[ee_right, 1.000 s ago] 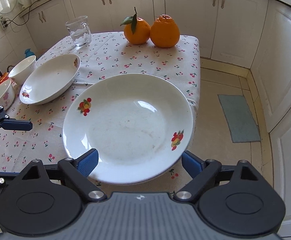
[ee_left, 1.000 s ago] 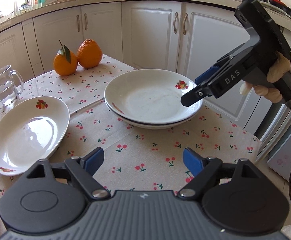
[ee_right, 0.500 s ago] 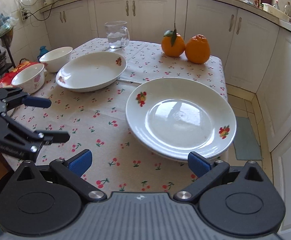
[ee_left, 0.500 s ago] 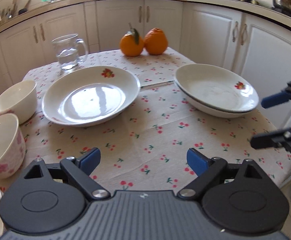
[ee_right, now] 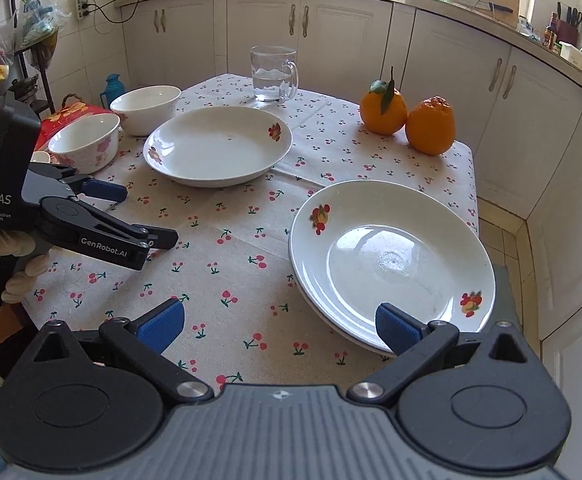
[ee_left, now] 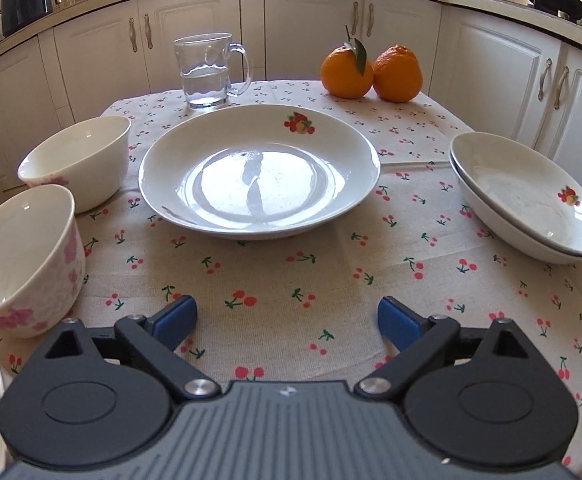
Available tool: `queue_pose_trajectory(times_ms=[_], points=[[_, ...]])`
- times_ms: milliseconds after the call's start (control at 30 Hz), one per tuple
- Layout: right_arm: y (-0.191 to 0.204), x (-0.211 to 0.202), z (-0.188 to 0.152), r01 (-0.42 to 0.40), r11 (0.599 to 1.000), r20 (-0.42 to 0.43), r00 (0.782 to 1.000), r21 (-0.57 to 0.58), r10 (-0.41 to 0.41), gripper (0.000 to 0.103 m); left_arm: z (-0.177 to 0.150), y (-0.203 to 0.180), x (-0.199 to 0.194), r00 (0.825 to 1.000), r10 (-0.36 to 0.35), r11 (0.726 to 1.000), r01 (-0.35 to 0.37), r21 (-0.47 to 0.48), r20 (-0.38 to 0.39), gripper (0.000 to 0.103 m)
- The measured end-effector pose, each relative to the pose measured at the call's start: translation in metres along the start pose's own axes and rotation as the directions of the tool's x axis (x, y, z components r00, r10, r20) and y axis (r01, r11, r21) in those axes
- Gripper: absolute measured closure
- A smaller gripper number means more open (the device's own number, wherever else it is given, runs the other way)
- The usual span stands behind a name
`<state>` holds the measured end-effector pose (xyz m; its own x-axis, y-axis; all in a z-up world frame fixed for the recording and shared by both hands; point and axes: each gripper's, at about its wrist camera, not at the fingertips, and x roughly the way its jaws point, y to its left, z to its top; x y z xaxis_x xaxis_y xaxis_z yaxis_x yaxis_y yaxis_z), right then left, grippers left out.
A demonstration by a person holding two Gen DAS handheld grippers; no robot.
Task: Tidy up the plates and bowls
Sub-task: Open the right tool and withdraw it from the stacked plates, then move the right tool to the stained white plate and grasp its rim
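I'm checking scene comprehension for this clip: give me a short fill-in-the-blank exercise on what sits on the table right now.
1. The clear glass mug holds some ____.
2. Beside it on the cherry-print tablecloth stand ____ oranges.
3. The stack of white fruit-print plates at the table's edge counts ____ plates, while the single white plate lies apart.
4. The left gripper and right gripper both have ____ jaws, with nothing between them.

Missing words: water; two; two; open
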<state>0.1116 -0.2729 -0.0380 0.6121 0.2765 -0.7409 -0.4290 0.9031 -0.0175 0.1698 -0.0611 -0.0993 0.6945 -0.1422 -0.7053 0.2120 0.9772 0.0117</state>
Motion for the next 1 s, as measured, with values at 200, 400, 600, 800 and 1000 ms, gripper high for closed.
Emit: queue_pose_trajectory(times_ms=[200, 400, 600, 800, 1000], points=[[-0.003, 0.013, 0.022, -0.033, 0.998, -0.020, 0.999, -0.050, 0.032, 0.000, 0.007, 0.001, 0.012, 0.999, 0.025, 0.999, -0.025, -0.020, 0.019, 0.000], [-0.004, 0.027, 0.059, -0.081, 0.989, -0.031, 0.997, -0.127, 0.078, 0.000, 0.015, 0.002, 0.022, 0.999, 0.026, 0.999, -0.025, -0.023, 0.030, 0.000], [-0.006, 0.048, 0.103, -0.159, 0.966, -0.035, 0.987, -0.203, 0.155, 0.000, 0.021, 0.004, 0.028, 0.999, 0.035, 0.999, -0.034, -0.034, 0.029, 0.000], [-0.006, 0.089, 0.140, -0.233, 0.936, -0.080, 0.972, -0.265, 0.220, 0.000, 0.023, 0.006, 0.032, 0.999, 0.034, 0.999, -0.033, -0.036, 0.036, 0.000], [-0.004, 0.130, 0.164, -0.300, 0.899, -0.130, 0.953, -0.320, 0.272, 0.000, 0.024, 0.007, 0.033, 0.998, 0.050, 0.998, -0.048, -0.051, 0.038, 0.000]])
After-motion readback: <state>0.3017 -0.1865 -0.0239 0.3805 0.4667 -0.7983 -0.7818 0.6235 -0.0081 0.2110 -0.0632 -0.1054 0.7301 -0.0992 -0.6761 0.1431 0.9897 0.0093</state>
